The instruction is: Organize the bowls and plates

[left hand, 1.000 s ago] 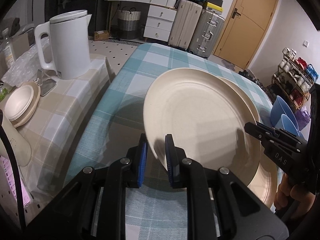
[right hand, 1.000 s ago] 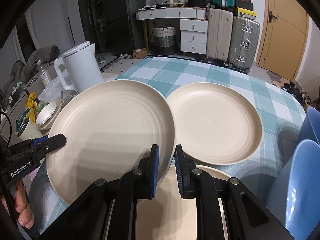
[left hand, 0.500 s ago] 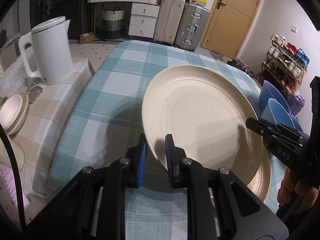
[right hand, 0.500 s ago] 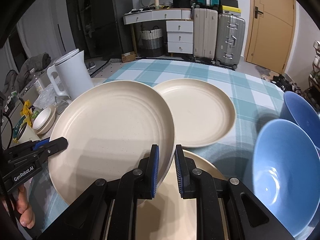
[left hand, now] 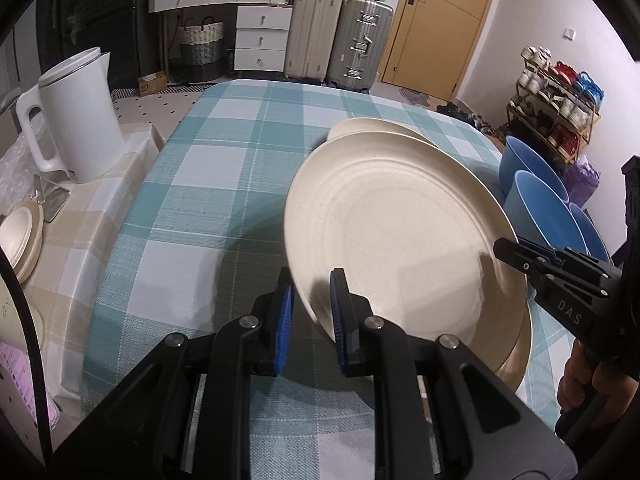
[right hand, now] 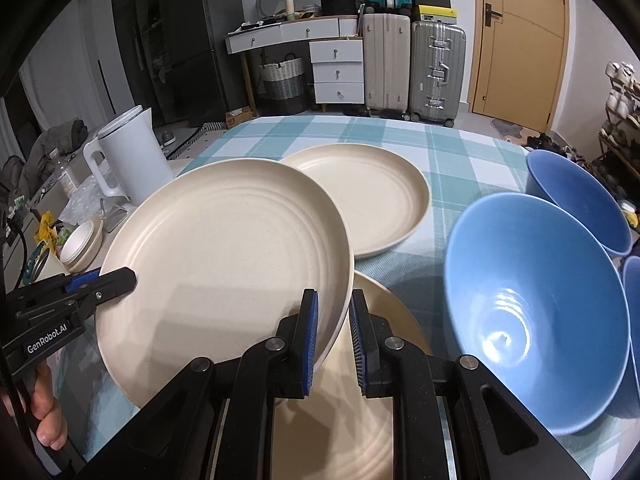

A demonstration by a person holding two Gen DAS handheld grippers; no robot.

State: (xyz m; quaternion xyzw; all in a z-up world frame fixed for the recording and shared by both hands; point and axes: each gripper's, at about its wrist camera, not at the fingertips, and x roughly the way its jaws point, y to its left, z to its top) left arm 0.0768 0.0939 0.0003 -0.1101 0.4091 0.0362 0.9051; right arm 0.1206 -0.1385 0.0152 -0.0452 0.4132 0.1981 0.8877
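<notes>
A large cream plate hangs tilted above the checked table, held at both sides. My left gripper is shut on its left rim, and it shows from the side in the right wrist view. My right gripper is shut on the right rim. A second cream plate lies on the table right under the held one. A third plate lies farther back. Three blue bowls stand to the right.
A white kettle and a small stack of cream dishes sit on a side table at the left. Suitcases, drawers and a door are at the back. A shoe rack stands at the right.
Both grippers have carried the plate to the right across the table, over the plate lying below. The blue bowls have come well into the right wrist view.
</notes>
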